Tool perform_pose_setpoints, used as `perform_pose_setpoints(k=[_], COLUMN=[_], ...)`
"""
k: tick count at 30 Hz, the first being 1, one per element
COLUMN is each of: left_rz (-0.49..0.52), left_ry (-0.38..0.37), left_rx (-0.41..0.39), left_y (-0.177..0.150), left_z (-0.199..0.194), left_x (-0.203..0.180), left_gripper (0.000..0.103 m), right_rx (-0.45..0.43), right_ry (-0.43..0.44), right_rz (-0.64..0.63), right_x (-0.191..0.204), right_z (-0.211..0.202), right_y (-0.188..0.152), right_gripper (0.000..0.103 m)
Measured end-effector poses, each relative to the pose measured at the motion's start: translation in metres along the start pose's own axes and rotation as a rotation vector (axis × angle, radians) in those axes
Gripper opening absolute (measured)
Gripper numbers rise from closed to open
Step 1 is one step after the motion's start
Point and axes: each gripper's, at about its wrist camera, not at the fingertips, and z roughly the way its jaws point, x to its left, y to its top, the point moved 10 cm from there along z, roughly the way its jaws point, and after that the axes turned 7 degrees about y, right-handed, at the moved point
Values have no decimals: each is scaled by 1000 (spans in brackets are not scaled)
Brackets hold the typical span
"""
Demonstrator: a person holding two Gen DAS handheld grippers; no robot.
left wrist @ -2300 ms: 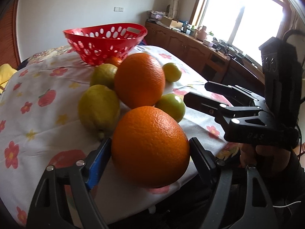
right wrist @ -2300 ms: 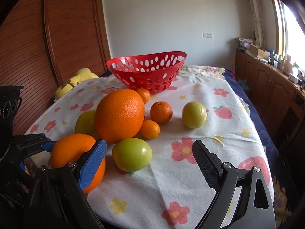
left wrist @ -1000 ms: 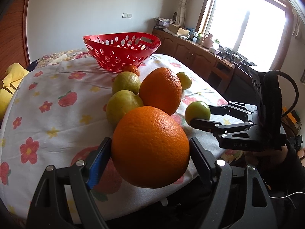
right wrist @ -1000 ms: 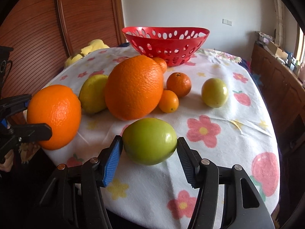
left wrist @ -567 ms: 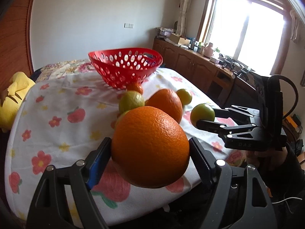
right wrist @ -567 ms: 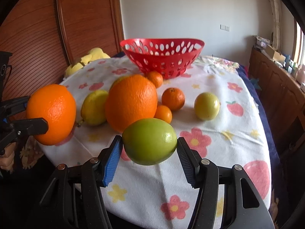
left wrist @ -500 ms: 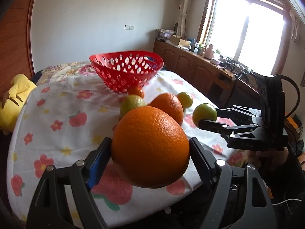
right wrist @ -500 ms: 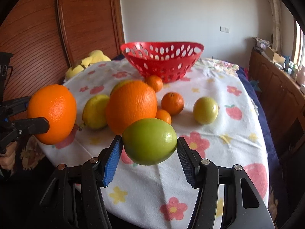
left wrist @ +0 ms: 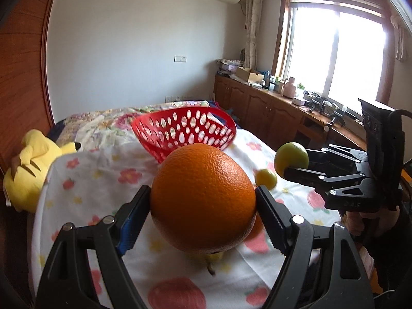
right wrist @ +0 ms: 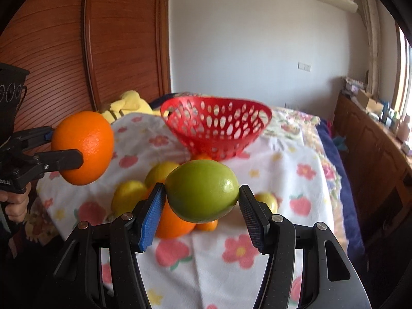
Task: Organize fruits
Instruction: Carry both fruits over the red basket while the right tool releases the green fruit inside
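Our left tool (left wrist: 203, 206) clamps a large orange (left wrist: 203, 200) at frame centre; our right tool (right wrist: 202, 206) grips a green fruit (right wrist: 202, 190), both clear of the counter (right wrist: 283, 180). We judge this the carry; next, both must reach over the red basket (right wrist: 216, 126) above centre and let go.
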Motion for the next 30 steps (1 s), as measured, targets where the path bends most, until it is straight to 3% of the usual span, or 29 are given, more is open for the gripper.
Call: perform_pose_setpoints(k=[10,19,30], left_rz=[18,15,25], left_ry=[23,37,43], left_rx=[-11,5,63], left_y=[44,75,86], left_z=[40,82,132], left_x=[18,27,32], left_gripper=[80,80,80], right_rx=[-27,24,135], right_ry=[20,58,127], right_rz=[-19,-40,-62], right_x=[-21,-52,-69], right_z=[25,79,148], right_y=[45,76,70], right_gripper=[60,60,60])
